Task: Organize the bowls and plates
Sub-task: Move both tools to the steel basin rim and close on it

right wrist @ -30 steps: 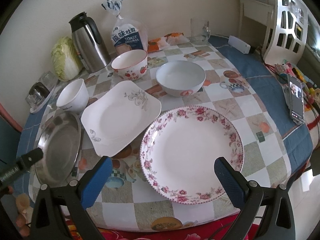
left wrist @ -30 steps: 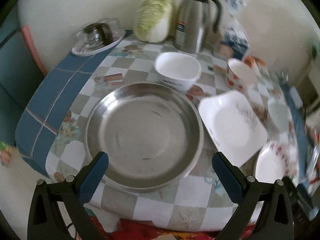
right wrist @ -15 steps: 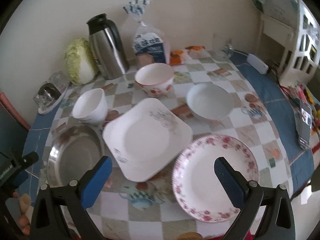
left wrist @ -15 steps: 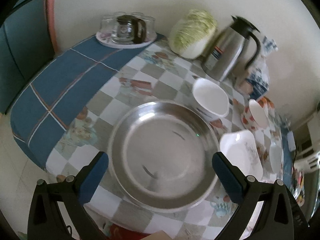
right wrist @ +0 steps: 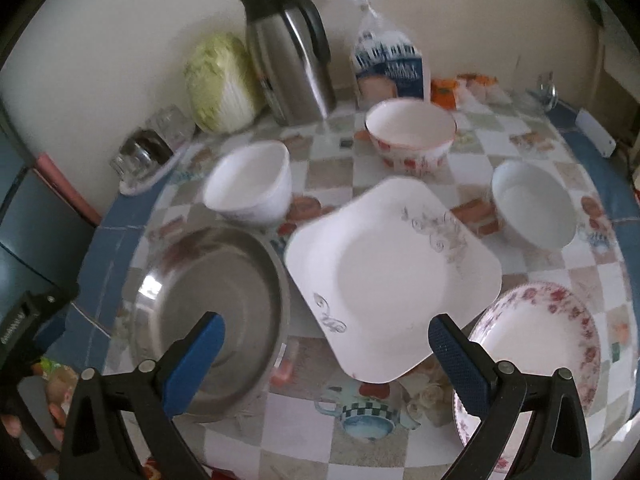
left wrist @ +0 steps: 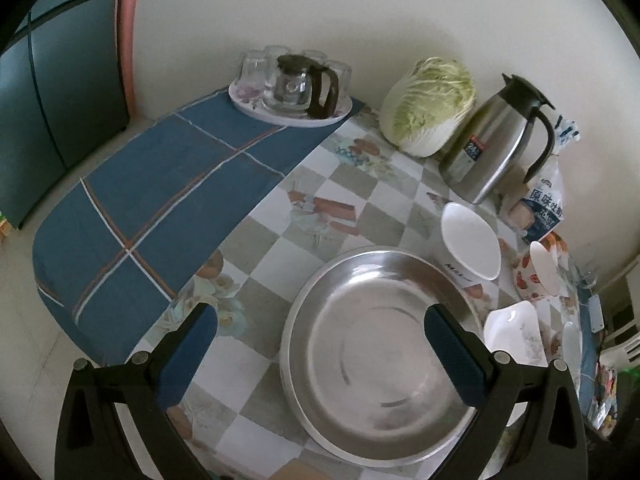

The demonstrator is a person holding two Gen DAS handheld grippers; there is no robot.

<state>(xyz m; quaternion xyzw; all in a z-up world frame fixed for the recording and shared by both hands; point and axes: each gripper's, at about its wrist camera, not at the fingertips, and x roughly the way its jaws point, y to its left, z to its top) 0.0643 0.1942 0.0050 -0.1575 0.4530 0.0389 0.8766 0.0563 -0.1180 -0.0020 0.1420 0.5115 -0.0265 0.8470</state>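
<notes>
Now both grippers hang above the desk (right wrist: 532,276) with jaws wide apart, holding nothing. Left gripper (left wrist: 320,340) hovers beside the steel basin (left wrist: 380,360) at the near edge; right gripper (right wrist: 326,338) tilts down toward the square plate (right wrist: 392,276), between basin and floral plate (right wrist: 540,344).

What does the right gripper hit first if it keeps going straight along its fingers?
Probably the square white plate: it lies centred between the open right gripper fingers, just ahead. The steel basin sits off to the left. Depth is unclear.

Cabbage (left wrist: 430,108), steel jug (left wrist: 494,140), bread bag (right wrist: 390,68).
</notes>
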